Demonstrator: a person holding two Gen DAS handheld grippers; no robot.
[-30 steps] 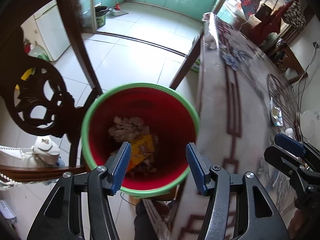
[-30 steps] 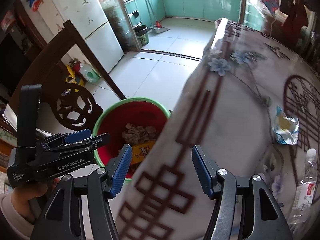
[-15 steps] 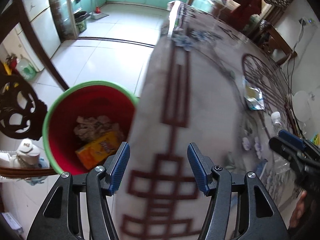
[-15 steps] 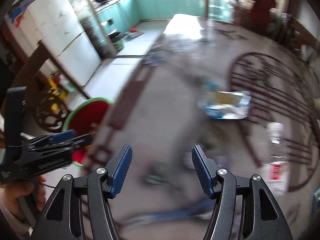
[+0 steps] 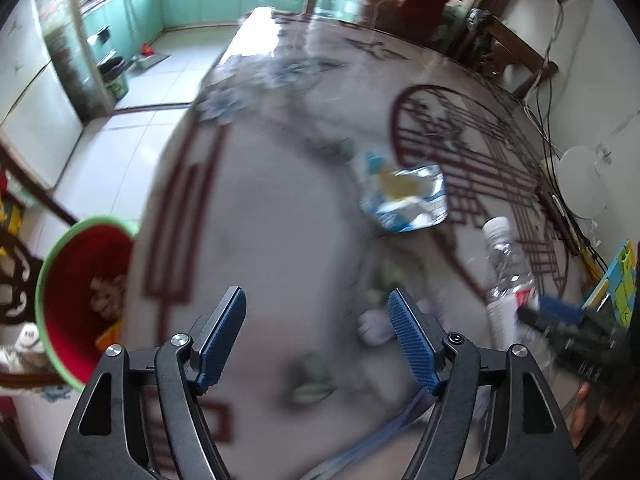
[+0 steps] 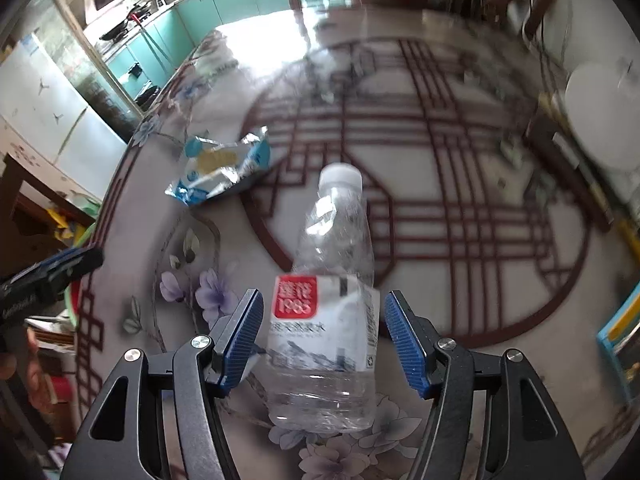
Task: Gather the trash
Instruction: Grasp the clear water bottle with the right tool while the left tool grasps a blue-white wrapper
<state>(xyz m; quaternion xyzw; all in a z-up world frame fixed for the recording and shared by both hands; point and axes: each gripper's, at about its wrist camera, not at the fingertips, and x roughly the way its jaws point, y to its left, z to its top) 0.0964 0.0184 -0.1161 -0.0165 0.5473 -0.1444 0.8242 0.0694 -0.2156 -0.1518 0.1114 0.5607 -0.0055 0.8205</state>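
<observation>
Clear empty plastic bottle [image 6: 334,300] upright at table [image 6: 460,240] centre, between wide-apart right gripper [image 6: 322,336] pads, untouched. Light, slippery, crushable: grab at label. Crinkly blue-white foil wrapper [image 6: 222,168] at 10 o'clock.

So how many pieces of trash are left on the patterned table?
2: a clear plastic bottle standing between the open right gripper fingers, and a crumpled blue-and-white wrapper lying beyond it, to its left.
</observation>
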